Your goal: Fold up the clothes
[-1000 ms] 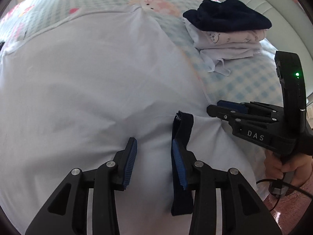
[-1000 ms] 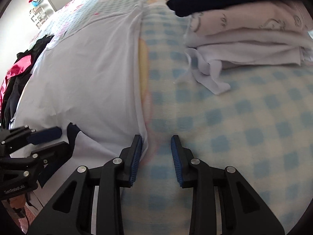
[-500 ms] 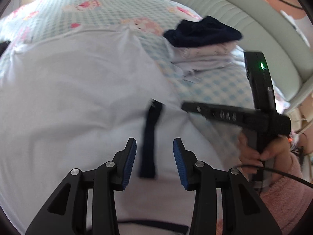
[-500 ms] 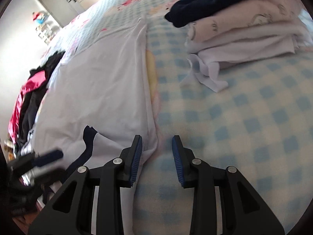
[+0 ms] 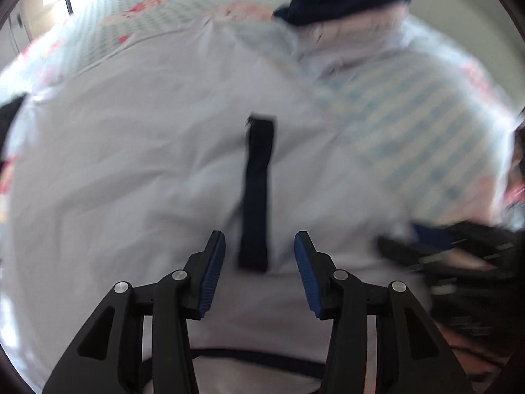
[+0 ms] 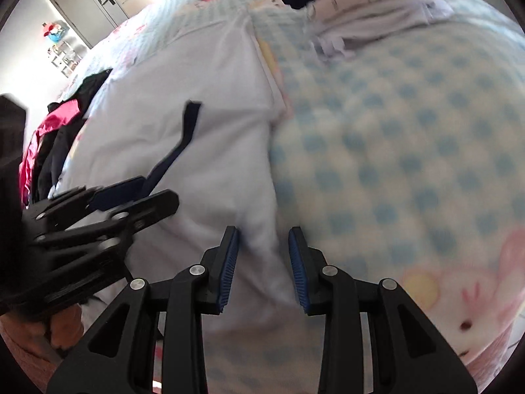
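Opening left gripper (image 5: pixel 260 256) clears the shirt (image 5: pixel 131 164); right gripper (image 6: pixel 264 262) seemingly straddles its edge ungripped

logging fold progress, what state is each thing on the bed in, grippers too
white garment: spread flat, wrinkled, not yet folded
navy strip: lying on the white garment
clothes stack: folded, dark piece on top
left gripper: opening, nothing pinched
right gripper: open, garment edge between the pads

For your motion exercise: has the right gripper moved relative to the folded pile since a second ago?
Yes. The right gripper has pulled back from the folded pile, which now sits farther up the frame.
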Action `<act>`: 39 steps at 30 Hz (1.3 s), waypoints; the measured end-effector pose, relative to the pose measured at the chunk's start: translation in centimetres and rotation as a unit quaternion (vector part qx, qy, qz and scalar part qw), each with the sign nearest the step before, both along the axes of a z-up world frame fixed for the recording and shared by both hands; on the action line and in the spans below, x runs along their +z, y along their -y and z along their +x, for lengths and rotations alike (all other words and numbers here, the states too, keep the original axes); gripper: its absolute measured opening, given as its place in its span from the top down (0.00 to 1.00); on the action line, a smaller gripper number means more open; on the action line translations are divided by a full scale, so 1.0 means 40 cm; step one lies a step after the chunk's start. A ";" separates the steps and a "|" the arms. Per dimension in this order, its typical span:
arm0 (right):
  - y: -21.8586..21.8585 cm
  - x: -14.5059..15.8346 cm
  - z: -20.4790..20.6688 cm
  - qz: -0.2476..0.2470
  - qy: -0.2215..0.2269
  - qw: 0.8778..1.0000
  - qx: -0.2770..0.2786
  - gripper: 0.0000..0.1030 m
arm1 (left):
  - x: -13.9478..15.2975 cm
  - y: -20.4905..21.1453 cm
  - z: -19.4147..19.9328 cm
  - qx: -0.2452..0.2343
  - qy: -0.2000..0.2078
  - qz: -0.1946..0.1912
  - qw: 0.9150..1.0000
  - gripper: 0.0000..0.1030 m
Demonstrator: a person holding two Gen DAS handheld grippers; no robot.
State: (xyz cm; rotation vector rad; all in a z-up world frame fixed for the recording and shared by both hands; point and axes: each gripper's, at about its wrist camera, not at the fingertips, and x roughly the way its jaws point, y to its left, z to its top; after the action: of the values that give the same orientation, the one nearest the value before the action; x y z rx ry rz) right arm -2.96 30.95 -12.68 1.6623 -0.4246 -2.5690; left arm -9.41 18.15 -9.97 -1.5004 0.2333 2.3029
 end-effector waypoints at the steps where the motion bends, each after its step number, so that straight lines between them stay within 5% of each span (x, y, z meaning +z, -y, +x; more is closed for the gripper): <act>1: -0.010 0.011 0.017 -0.002 -0.008 1.000 -0.007 0.69 | 0.016 0.005 0.012 0.005 -0.006 0.009 1.000 0.56; 5: -0.043 0.049 0.060 -0.065 -0.040 0.997 -0.025 0.69 | 0.056 0.016 0.043 0.002 -0.010 0.082 0.997 0.56; 10: -0.020 0.017 0.050 -0.028 0.008 0.999 -0.037 0.69 | 0.018 0.007 0.026 0.026 0.032 0.024 0.999 0.56; 14: -0.041 0.070 0.091 -0.022 -0.009 0.998 -0.056 0.69 | 0.089 0.042 0.052 0.028 -0.007 0.043 0.999 0.51; 17: -0.051 0.105 0.111 0.000 -0.044 0.997 -0.055 0.69 | 0.082 0.050 0.032 0.028 0.007 0.080 0.996 0.50; 23: -0.060 0.003 0.071 -0.041 0.031 0.997 -0.056 0.69 | 0.043 0.035 0.026 0.013 0.019 0.028 0.999 0.50; 29: -0.081 0.055 0.066 -0.040 -0.008 0.998 -0.037 0.63 | 0.072 0.083 0.016 0.045 0.018 0.078 0.996 0.46; 39: -0.038 0.023 0.021 -0.029 -0.007 0.999 -0.039 0.64 | 0.029 0.064 0.028 0.031 0.019 0.099 0.994 0.46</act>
State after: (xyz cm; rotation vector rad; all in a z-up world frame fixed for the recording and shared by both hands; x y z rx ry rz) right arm -2.11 32.47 -11.76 1.6388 -0.5678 -2.5936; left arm -8.30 15.59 -8.80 -1.4683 -0.0514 2.2668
